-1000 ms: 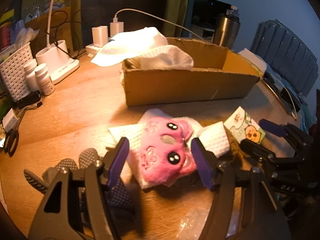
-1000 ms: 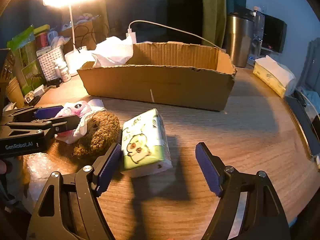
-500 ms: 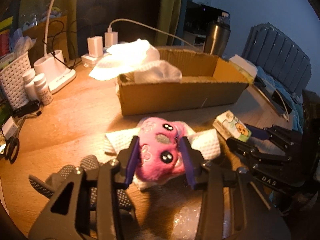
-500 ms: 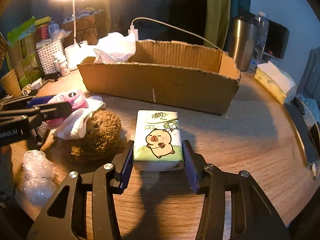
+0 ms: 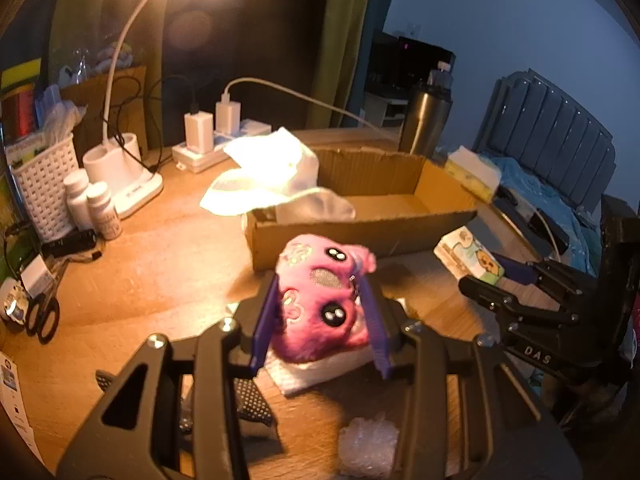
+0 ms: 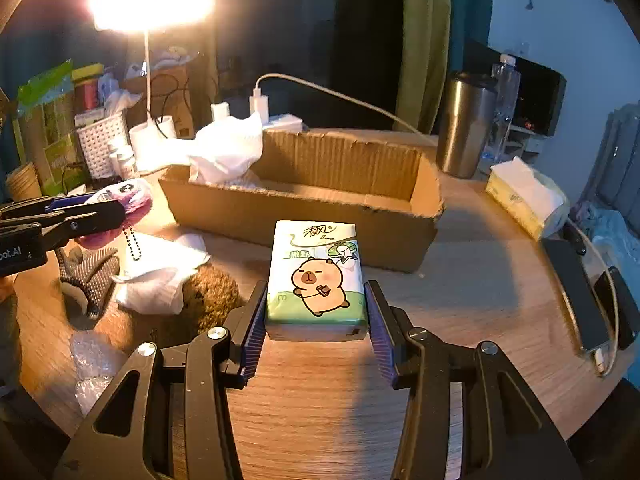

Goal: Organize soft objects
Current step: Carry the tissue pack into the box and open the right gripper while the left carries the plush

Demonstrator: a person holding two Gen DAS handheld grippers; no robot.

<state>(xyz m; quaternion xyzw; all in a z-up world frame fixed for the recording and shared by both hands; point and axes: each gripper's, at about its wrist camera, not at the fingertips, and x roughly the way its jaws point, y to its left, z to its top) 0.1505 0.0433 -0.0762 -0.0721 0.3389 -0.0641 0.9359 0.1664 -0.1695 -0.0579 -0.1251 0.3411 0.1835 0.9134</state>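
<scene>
My left gripper (image 5: 320, 316) is shut on a pink plush toy (image 5: 320, 292) with black eyes and holds it above the table, in front of the cardboard box (image 5: 400, 232). The toy's bead chain hangs down in the right wrist view (image 6: 132, 240). My right gripper (image 6: 316, 312) is shut on a green tissue pack (image 6: 316, 276) with a capybara picture, lifted near the box (image 6: 360, 228). White cloth (image 5: 276, 176) lies in the box's left end. A brown plush (image 6: 212, 292), a white towel (image 6: 160, 276) and dotted gloves (image 6: 90, 280) lie on the table.
A lit desk lamp (image 5: 132, 184), small bottles (image 5: 98, 208), a white basket (image 5: 44, 184) and scissors (image 5: 42, 316) stand at the left. A steel tumbler (image 6: 466, 128), a tissue box (image 6: 524, 196) and phones (image 6: 588, 296) are at the right. Bubble wrap (image 6: 96, 364) lies near the front.
Both grippers have risen: the left lifted the pink plush off the white towel, the right lifted the tissue pack off the table. Both stay shut on their objects.
</scene>
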